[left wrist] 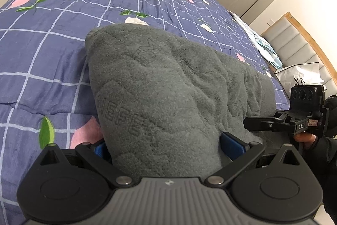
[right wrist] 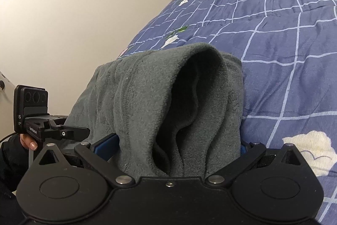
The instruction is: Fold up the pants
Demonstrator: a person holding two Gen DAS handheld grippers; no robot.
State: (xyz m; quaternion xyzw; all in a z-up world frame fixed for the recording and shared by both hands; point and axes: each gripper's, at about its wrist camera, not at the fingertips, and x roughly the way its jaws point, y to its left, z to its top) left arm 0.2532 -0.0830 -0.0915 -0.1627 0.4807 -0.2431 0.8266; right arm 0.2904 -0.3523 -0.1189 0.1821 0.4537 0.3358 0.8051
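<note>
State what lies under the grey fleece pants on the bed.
Around the grey pants the blue checked floral quilt shows, so it evidently continues beneath them. Anything else under the pants is covered.

A bed (left wrist: 63,45) carries everything here. Its top is covered by a blue-purple quilt (right wrist: 284,69) with a pale grid of lines and printed pink and white flowers with green leaves. A bundle of grey fleece pants (left wrist: 168,88) lies on the quilt near the bed's edge, bunched and thick, one open end (right wrist: 189,98) gaping. At the far end, light bedding (left wrist: 261,41) lies against a padded headboard (left wrist: 294,41).
</note>
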